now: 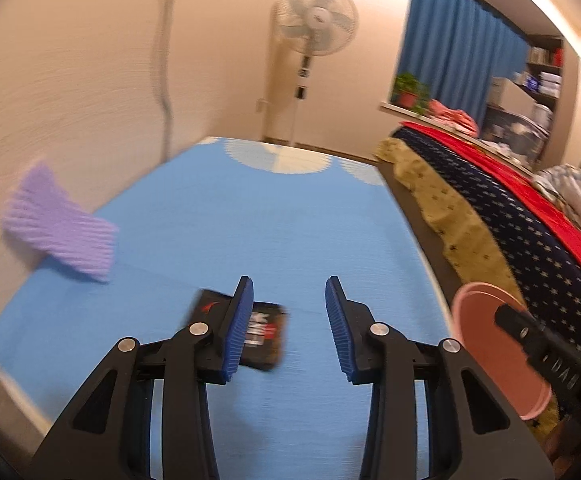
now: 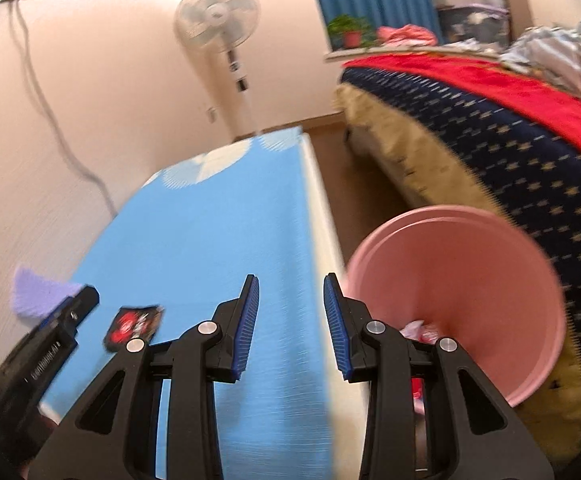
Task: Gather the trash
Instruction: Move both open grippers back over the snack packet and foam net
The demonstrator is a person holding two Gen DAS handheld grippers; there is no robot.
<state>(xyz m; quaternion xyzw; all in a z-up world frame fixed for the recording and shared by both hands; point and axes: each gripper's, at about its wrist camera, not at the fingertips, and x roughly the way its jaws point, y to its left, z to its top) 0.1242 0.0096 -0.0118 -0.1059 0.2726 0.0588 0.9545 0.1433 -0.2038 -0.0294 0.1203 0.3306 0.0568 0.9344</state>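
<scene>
A dark snack wrapper (image 1: 264, 336) with red and white print lies flat on the blue tabletop (image 1: 250, 232); it also shows in the right wrist view (image 2: 134, 326). My left gripper (image 1: 289, 320) is open and empty above the table, its left finger over the wrapper's middle. My right gripper (image 2: 290, 320) is open and empty over the table's right edge, beside the pink bin (image 2: 462, 280). The bin also shows in the left wrist view (image 1: 486, 344) and holds some crumpled trash (image 2: 420, 330). A purple ribbed cloth (image 1: 60, 224) lies at the table's left edge against the wall.
A bed (image 1: 510, 216) with a navy starred cover and red blanket runs along the right. A standing fan (image 1: 312, 40) is by the far wall. A cable (image 1: 164, 80) hangs down the wall. The left gripper's body (image 2: 46, 356) shows at the lower left of the right view.
</scene>
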